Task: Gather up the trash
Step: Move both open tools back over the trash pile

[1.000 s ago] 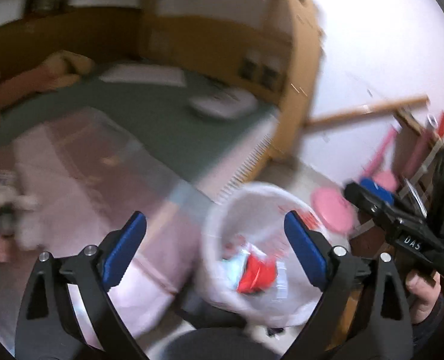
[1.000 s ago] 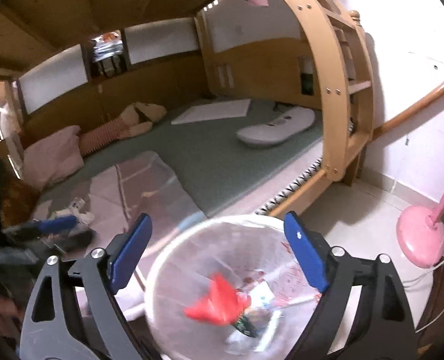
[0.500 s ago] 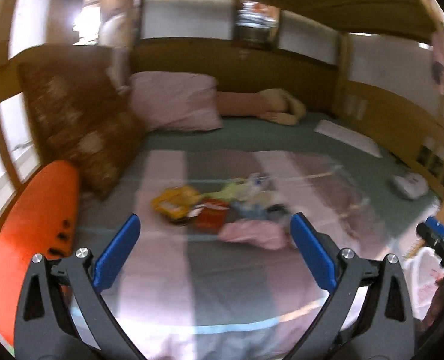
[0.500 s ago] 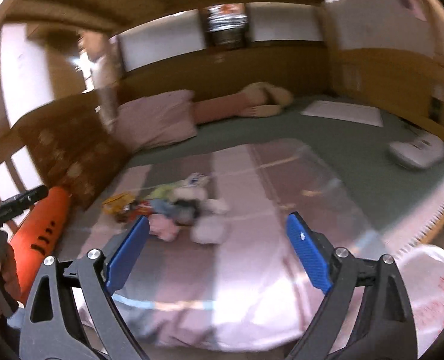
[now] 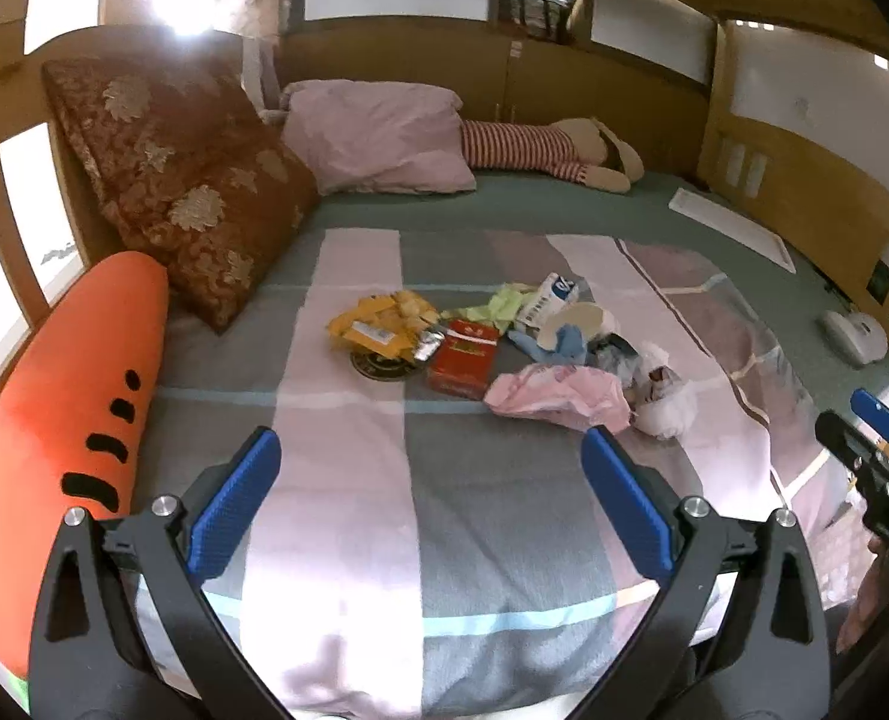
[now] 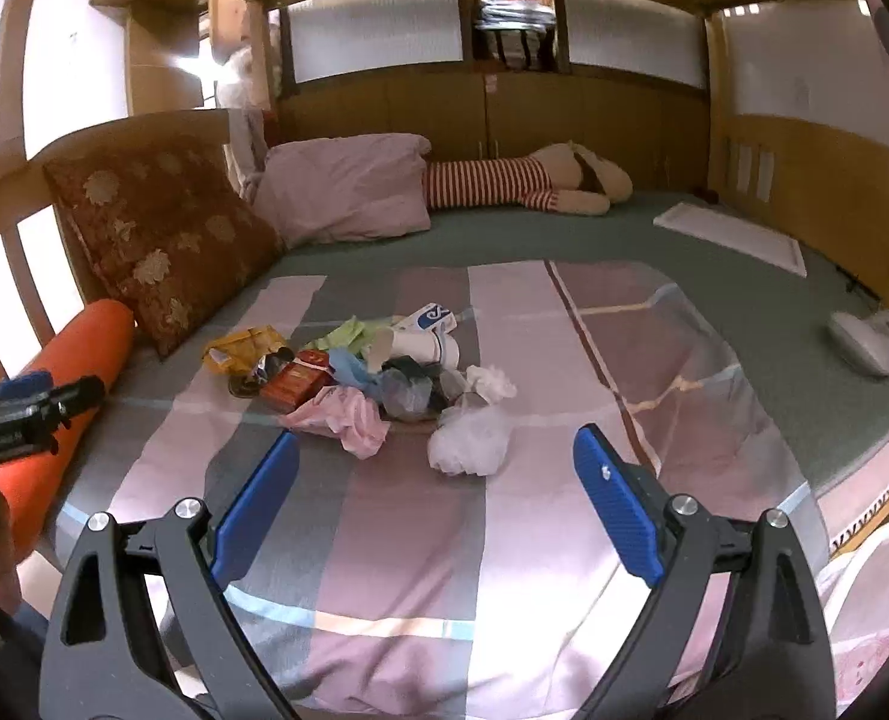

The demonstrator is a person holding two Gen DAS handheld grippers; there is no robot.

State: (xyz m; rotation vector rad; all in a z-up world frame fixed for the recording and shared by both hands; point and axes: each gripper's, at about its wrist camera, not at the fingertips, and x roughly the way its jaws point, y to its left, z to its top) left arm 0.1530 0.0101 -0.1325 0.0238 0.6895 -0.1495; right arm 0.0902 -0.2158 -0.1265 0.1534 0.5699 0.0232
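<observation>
A heap of trash lies mid-bed on the striped blanket (image 5: 384, 510): a yellow snack bag (image 5: 378, 324), a red box (image 5: 465, 354), a pink plastic bag (image 5: 558, 396), a white crumpled bag (image 5: 663, 402), a paper cup (image 5: 570, 321) and green wrappers (image 5: 504, 303). In the right wrist view the heap shows too, with the white bag (image 6: 471, 438) and pink bag (image 6: 348, 417) nearest. My left gripper (image 5: 429, 492) is open and empty, short of the heap. My right gripper (image 6: 435, 489) is open and empty, just before the white bag. The bin bag's white edge (image 6: 876, 612) shows at the lower right.
An orange carrot cushion (image 5: 60, 414) lies along the left edge. A brown patterned cushion (image 5: 186, 180), a pink pillow (image 5: 384, 138) and a striped plush toy (image 5: 540, 150) sit at the head. A white device (image 6: 873, 339) lies on the green sheet, right.
Both grippers have swung from the trash bin on the floor to face the bed and moved closer to the trash heap. Both stay open and empty.
</observation>
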